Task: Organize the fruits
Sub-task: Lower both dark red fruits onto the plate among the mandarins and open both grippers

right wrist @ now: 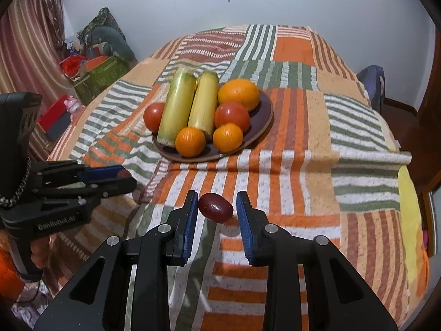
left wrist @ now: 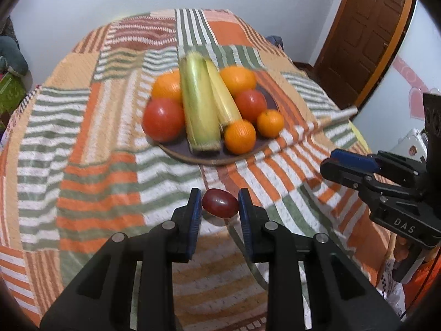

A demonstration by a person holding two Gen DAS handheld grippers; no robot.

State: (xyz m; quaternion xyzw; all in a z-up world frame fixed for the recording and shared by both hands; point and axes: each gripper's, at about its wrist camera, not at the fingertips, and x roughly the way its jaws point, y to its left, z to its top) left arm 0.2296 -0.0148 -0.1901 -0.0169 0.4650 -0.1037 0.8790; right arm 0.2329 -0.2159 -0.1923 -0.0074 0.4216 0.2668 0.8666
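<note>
Grapes sit one in each gripper: the left gripper [left wrist: 220,202] is clamped on a dark red grape [left wrist: 220,203], and to its right the right gripper [right wrist: 217,207] pinches another red grape [right wrist: 215,207]. Both hang over the striped cloth of the table [right wrist: 303,171], near the brown plate [right wrist: 259,127] of corn, tomatoes and oranges

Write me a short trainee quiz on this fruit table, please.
1. How many tomatoes lie on the plate?
2. True or false: the right gripper has empty jaws.
3. The corn cobs lie: A in a basket, B on the plate, C in the jaws.
Key: 1: two. 2: false, it grips a dark red fruit. 3: B.
</note>
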